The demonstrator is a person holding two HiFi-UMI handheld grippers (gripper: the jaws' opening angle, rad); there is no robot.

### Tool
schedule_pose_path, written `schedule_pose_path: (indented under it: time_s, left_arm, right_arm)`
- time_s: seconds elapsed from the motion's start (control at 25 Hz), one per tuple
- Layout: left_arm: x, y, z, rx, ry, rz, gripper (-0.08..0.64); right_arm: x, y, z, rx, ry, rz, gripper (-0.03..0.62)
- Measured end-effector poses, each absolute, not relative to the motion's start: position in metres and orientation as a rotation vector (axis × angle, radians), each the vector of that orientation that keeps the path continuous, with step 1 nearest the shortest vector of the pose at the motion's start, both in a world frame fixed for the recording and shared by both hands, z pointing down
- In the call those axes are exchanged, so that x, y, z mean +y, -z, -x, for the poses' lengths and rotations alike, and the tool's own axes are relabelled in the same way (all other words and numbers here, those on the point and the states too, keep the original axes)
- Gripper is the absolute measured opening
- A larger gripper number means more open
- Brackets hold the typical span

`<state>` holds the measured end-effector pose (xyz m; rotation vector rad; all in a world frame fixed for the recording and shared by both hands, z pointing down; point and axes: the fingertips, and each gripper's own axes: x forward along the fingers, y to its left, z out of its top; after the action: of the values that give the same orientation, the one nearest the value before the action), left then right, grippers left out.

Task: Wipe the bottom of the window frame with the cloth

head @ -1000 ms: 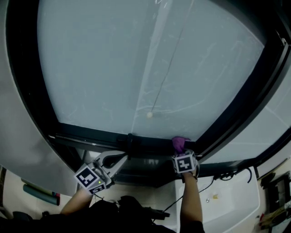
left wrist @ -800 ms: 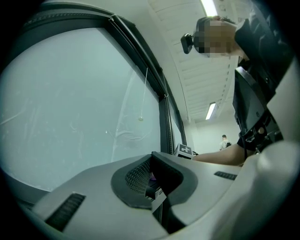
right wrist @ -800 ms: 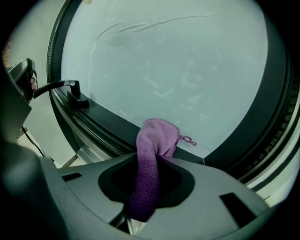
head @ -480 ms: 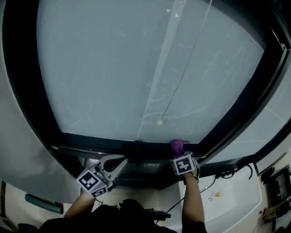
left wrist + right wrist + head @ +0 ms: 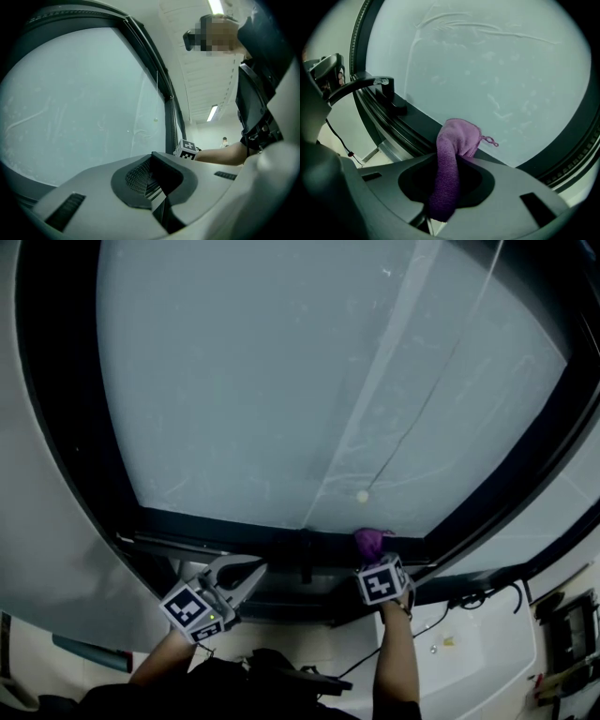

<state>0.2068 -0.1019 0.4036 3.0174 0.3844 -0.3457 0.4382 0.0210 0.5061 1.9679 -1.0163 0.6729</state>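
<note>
A purple cloth [image 5: 371, 542] rests against the dark bottom rail of the window frame [image 5: 216, 526], just below the pale glass. My right gripper [image 5: 374, 557] is shut on the cloth, its marker cube below. In the right gripper view the cloth [image 5: 457, 140] stands up out of the right gripper [image 5: 449, 185] and touches the frame [image 5: 405, 129] under the glass. My left gripper [image 5: 253, 570] hangs lower left of the rail, shut and empty. In the left gripper view the left gripper [image 5: 152, 180] holds nothing, and the right gripper's marker cube [image 5: 186, 149] shows beyond.
A dark window handle [image 5: 305, 557] sticks up from the rail left of the cloth, also the handle [image 5: 385, 90] in the right gripper view. A blind cord ends in a bead [image 5: 362, 495] above the cloth. Cables [image 5: 469, 601] lie on a white ledge at lower right.
The right gripper has slid the cloth leftward along the bottom rail, closer to the handle and under the cord bead. The left gripper stays low and shut.
</note>
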Motion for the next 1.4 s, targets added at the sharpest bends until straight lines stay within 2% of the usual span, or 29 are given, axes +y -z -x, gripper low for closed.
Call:
schedule_pose_path:
  time_s: [0.32, 1.04, 1.4]
  left_arm:
    - [-0.118, -0.414, -0.191, 0.357, 0.299, -3.000, 0.005]
    - [-0.119, -0.407, -0.168, 0.060, 0.303, -3.016, 0.005]
    - [-0.113, -0.409, -0.152, -0.043, 0.262, -3.041, 0.005]
  right_arm:
    - [0.009, -0.501, -0.425, -0.933, -0.603, -1.886, 0.083]
    - [-0.033, -0.502, -0.387, -1.170, -0.556, -1.659, 0.084]
    - [-0.060, -0.494, -0.359, -1.347, -0.477, -1.702, 0.084]
